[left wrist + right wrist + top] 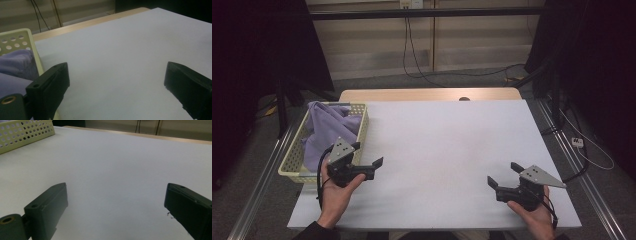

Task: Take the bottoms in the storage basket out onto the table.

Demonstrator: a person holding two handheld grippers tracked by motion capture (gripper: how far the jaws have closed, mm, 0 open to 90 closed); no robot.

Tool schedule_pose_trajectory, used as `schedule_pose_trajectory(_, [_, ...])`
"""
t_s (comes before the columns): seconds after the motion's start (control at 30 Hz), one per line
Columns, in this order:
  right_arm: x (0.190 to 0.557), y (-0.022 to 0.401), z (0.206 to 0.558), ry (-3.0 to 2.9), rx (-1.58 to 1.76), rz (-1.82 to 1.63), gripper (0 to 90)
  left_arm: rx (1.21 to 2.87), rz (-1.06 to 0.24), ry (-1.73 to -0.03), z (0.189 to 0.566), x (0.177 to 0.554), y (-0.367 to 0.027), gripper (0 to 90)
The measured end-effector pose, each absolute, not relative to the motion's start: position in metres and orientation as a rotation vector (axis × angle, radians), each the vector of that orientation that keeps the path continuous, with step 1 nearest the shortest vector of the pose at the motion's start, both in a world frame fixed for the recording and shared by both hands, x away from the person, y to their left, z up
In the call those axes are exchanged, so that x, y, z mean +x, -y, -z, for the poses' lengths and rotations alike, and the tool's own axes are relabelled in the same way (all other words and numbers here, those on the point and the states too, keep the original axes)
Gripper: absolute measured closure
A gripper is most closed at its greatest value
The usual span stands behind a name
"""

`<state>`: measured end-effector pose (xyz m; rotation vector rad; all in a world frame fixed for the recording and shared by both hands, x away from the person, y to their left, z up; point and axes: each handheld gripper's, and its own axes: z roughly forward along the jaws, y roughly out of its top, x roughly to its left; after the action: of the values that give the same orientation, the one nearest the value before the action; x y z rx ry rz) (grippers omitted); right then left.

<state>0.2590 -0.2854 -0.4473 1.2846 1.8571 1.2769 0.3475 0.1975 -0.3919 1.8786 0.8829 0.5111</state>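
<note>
A pale yellow perforated basket (362, 116) stands at the table's left edge with a purple cloth (329, 127) bundled inside it. My left gripper (367, 154) hovers open just beside the basket's near right corner, nothing between its jaws. In the left gripper view the basket (17, 40) and the cloth (17, 65) sit at the left, past the left jaw. My right gripper (503, 174) is held open near the front right of the table, jaws wide apart over bare white surface. The right gripper view catches the basket (25, 133) far off at the upper left.
The white table top (447, 145) stretches between both grippers, with a wooden strip (427, 94) along its far edge. Cables (412, 55) hang down behind the table, and metal rails (262, 175) run along both sides.
</note>
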Motion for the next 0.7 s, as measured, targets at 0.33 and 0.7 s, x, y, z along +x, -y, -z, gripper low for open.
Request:
schedule_pose_trajectory(0.33, [0.260, 0.284, 0.447, -1.867, 1.282, -1.275, 5.1, 1.877, -0.536, -0.918, 0.382, 0.347, -0.210, 5.3])
schedule_pose_trajectory(0.7, [0.264, 0.281, 0.446, -1.863, 1.295, -1.282, 5.1, 1.846, -0.567, -0.988, 0.378, 0.355, -0.238, 5.7])
